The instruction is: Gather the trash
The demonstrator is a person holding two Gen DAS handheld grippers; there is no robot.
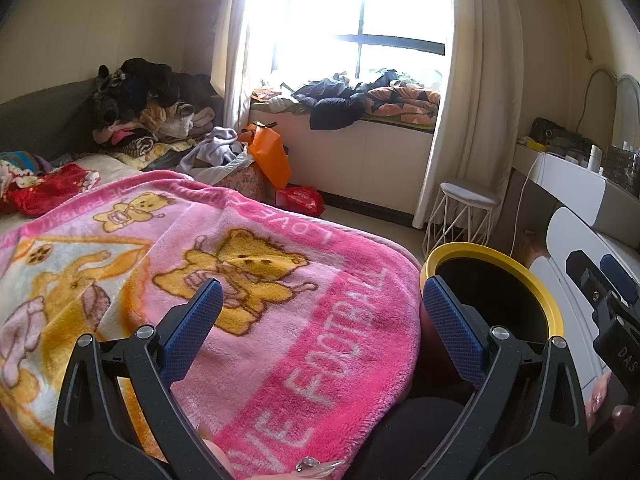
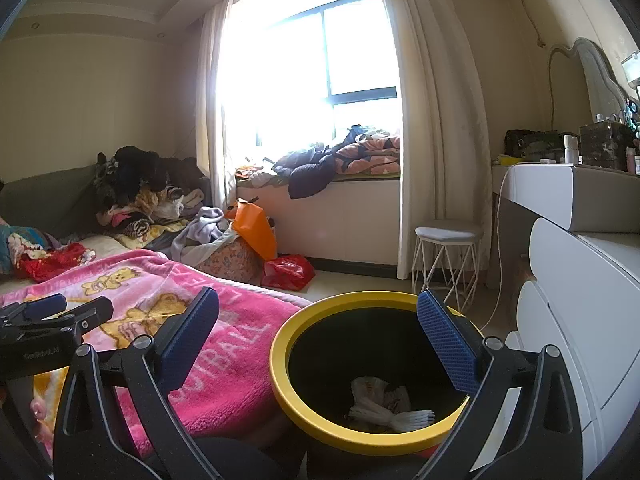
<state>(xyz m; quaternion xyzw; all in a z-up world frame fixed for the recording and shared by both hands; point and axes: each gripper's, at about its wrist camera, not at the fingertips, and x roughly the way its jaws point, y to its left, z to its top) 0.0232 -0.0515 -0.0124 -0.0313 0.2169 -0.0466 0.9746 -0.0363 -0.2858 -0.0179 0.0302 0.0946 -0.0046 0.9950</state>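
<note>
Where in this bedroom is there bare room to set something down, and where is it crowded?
Free: the pink blanket between the red cloth and the yellow-rimmed bin; the stool seat; the floor between stool and bin. Crowded: the window ledge, the clothes pile and the dresser top.

I see a bed [image 2: 100, 246] under a fleecy pink bear-print blanket [image 1: 280, 300]; on the floor [image 2: 328, 286] a yellow-rimmed black bin [image 2: 316, 436].

Our left claw [image 1: 322, 324] hangs over the blanket [image 1: 248, 280] on the bed; the bin [image 1: 496, 276] stands just to its right. Our right claw [image 2: 316, 336] hangs above the bin's near rim, with trash [image 2: 384, 400] in the bin below it. A stool [image 2: 446, 256] stands beyond the bin.
</note>
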